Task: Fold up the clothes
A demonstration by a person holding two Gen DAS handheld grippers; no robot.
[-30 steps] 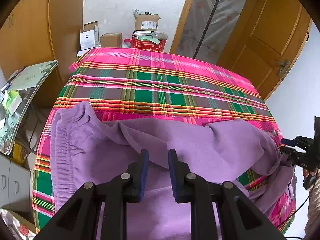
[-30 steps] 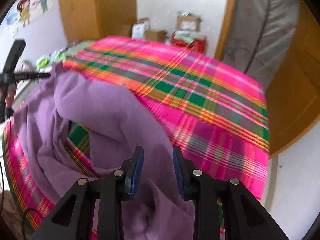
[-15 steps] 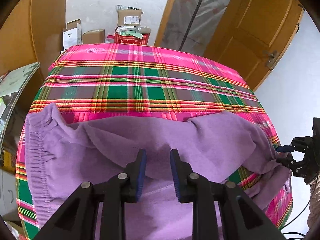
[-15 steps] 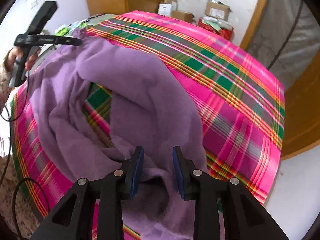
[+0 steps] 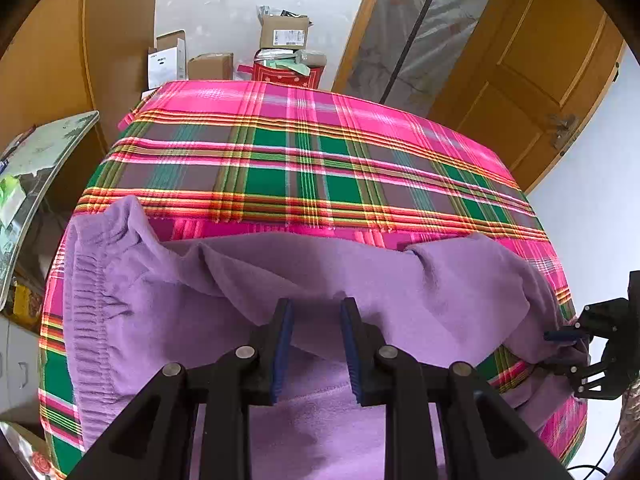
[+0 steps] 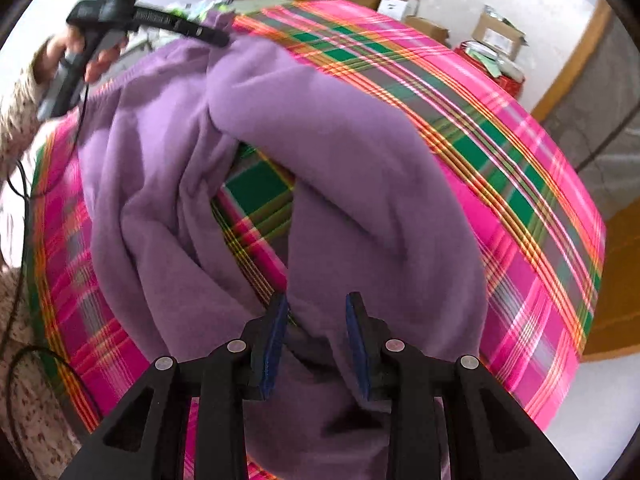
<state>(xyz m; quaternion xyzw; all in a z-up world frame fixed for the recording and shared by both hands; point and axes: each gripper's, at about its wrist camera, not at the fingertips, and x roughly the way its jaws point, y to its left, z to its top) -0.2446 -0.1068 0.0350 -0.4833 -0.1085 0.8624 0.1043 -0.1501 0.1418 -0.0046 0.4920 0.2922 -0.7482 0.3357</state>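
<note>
Garment spread on plaid bed

Purple fleece garment (image 5: 192, 300) lies rumpled along the near edge of the plaid bedspread (image 5: 304, 168). The left gripper (image 5: 316, 308) is spread over its fabric. The right gripper (image 6: 316, 304) seems parted around a fold, though whether it pinches is unclear.

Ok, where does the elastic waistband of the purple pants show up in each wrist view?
Left wrist view: the waistband runs down the left edge of the purple pants, on the plaid bedcover.
Right wrist view: upper left, blurred, the waistband sits just below the left tool.
Shared landmark: the red box beyond the bed.
</note>
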